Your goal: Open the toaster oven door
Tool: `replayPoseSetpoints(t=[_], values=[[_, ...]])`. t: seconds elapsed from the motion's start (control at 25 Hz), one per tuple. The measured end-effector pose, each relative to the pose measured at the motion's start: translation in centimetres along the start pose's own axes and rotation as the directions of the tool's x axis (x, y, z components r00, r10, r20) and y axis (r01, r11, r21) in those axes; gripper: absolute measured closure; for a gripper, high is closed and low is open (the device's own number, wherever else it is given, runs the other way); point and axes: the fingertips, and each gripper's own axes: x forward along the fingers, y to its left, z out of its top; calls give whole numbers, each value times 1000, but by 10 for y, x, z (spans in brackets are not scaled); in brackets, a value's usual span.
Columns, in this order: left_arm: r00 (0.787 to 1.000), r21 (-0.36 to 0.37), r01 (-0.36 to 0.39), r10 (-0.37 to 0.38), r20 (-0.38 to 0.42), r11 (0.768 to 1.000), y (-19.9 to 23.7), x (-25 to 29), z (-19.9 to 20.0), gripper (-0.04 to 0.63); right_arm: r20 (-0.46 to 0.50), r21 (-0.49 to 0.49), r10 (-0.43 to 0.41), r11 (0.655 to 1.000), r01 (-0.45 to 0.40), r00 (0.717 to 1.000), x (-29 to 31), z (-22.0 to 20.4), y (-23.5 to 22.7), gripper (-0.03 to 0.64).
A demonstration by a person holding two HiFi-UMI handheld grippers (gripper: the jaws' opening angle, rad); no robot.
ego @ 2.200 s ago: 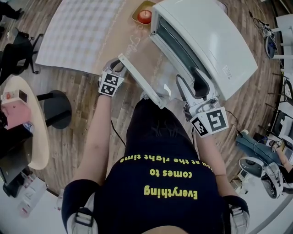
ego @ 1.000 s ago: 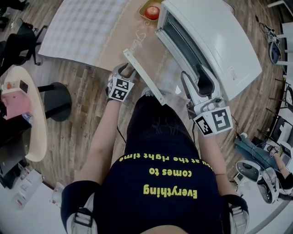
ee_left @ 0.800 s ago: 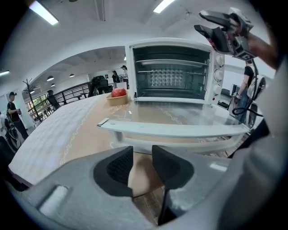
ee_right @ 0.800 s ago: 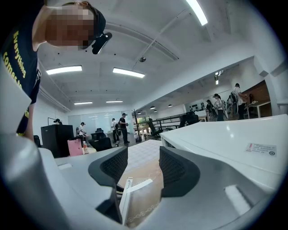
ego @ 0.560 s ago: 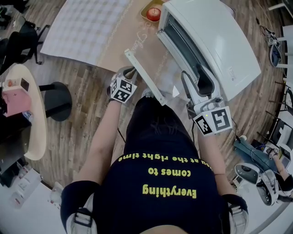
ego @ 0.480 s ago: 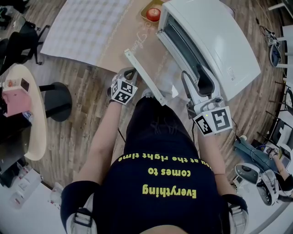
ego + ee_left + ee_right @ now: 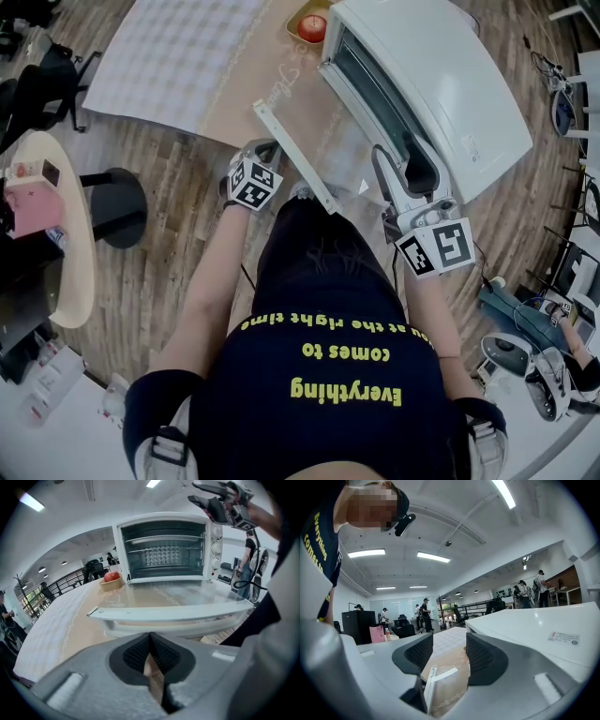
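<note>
The head view looks steeply down from above the person onto the toaster oven (image 7: 441, 84) at far right. The left gripper view sits low and close before the lowered door (image 7: 173, 613), facing far into the cavity. The right gripper view looks almost level past the oven's top towards the far left, and all three views share the door.

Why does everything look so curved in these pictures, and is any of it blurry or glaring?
Left gripper view: the wide-angle lens bows the open door and blackens the corners, yet the toaster oven is sharp. Right gripper view: ceiling light strips glare white and curve. Head view: the wooden floor bends round the edges.
</note>
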Motion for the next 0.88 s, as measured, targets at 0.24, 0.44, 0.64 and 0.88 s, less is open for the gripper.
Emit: replayPoseSetpoints(t=[0.24, 0.44, 0.64, 0.88], values=[[1000, 10, -6, 6, -7, 1000, 0, 1, -1, 592, 0, -1, 3, 1000, -3, 1000, 2, -1, 0, 400], [1000, 11, 8, -8, -21, 1000, 0, 2, -2, 592, -1, -3, 7, 1000, -7, 1000, 3, -2, 0, 400], [999, 2, 28, -28, -21, 1000, 0, 1, -2, 592, 4, -2, 14, 1000, -14, 1000, 5, -1, 2, 400], [1000, 3, 21, -21, -20, 1000, 1, 0, -2, 592, 5, -6, 15, 1000, -15, 1000, 6, 2, -2, 400]])
